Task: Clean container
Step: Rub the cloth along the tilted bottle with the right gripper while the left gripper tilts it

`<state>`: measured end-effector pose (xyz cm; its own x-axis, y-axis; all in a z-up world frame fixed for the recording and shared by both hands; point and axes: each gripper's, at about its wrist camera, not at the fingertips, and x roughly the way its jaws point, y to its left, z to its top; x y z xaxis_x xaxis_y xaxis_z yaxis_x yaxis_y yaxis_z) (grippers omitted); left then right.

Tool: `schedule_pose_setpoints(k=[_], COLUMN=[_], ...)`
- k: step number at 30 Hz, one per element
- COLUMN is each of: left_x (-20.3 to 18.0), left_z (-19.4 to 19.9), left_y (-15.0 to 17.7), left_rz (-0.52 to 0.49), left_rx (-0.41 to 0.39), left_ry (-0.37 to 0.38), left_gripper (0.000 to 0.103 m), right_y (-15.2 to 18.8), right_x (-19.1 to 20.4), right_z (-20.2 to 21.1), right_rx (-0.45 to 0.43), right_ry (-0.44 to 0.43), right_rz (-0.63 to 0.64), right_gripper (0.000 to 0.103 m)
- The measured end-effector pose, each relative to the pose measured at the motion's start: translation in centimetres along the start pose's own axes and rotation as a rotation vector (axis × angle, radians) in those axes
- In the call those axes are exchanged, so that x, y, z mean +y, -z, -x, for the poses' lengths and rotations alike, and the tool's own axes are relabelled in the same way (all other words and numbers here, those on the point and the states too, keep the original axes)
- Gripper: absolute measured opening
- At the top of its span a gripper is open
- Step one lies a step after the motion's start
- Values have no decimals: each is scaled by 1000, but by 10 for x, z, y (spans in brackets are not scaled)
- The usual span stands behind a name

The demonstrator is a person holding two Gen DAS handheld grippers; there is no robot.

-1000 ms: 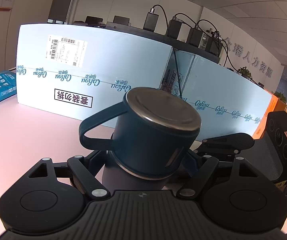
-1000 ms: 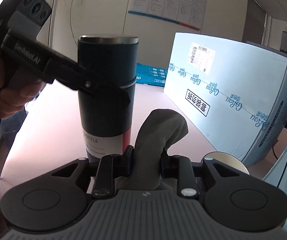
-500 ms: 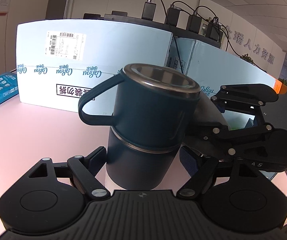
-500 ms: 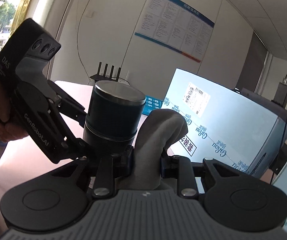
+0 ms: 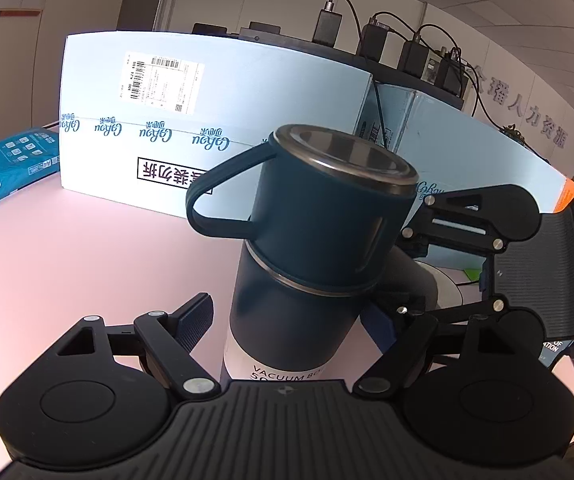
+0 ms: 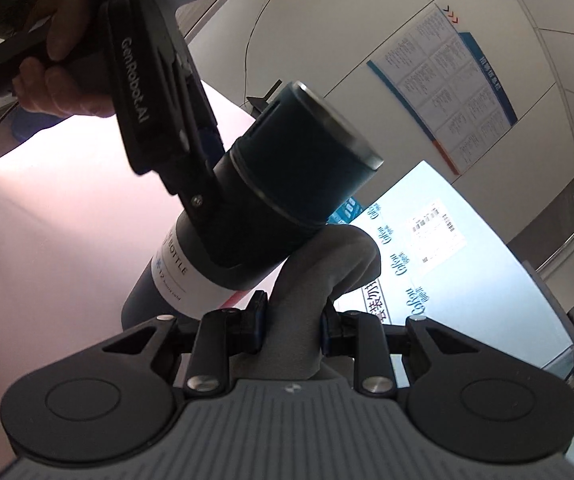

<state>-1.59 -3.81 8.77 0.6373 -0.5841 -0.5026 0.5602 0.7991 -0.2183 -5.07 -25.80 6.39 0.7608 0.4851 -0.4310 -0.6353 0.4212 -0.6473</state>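
Observation:
A dark blue vacuum bottle (image 5: pixel 287 312) with a handled cup lid (image 5: pixel 327 216) and steel top sits between my left gripper's (image 5: pixel 287 320) fingers, which are shut on its body. In the right wrist view the bottle (image 6: pixel 263 216) is tilted, held by the left gripper (image 6: pixel 191 184). My right gripper (image 6: pixel 293 322) is shut on a grey cloth (image 6: pixel 319 276), whose folded top touches the underside of the bottle. In the left wrist view the right gripper (image 5: pixel 403 276) and the cloth (image 5: pixel 419 276) sit behind the bottle at its right.
A large light-blue carton (image 5: pixel 207 116) stands across the back of the pink table (image 5: pixel 67 272). A teal paper ream (image 5: pixel 3 168) lies at far left. Chargers and cables (image 5: pixel 407 52) sit on a ledge behind. A white disc (image 5: pixel 451 288) lies at right.
The bottle has tilted further in the right wrist view. The right gripper with the cloth has moved in under and against the bottle's side.

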Motion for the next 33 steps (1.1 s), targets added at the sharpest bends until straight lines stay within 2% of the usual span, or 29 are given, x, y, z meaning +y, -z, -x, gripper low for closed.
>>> schedule_pose_setpoints(k=[7, 12, 17, 26, 28, 33], left_x=[-2, -5, -8, -11, -11, -13], left_z=[0, 0, 1, 6, 5, 5], left_y=[4, 4, 4, 2, 2, 1], left_rz=[19, 23, 20, 23, 25, 28], left_rx=[12, 14, 13, -11, -7, -13], left_ry=[-25, -33, -37, -32, -34, -31], left_gripper=[78, 78, 78, 78, 79, 79], right_y=[23, 34, 28, 1, 0, 11], right_x=[18, 17, 8, -7, -8, -1], right_z=[-15, -23, -4, 35, 31, 6], right_rx=[56, 87, 15, -168, -171, -96], right_ry=[-104, -151, -106, 48, 52, 10], right_rz=[-23, -25, -2, 105, 115, 122], right_gripper=[28, 28, 28, 28, 28, 28])
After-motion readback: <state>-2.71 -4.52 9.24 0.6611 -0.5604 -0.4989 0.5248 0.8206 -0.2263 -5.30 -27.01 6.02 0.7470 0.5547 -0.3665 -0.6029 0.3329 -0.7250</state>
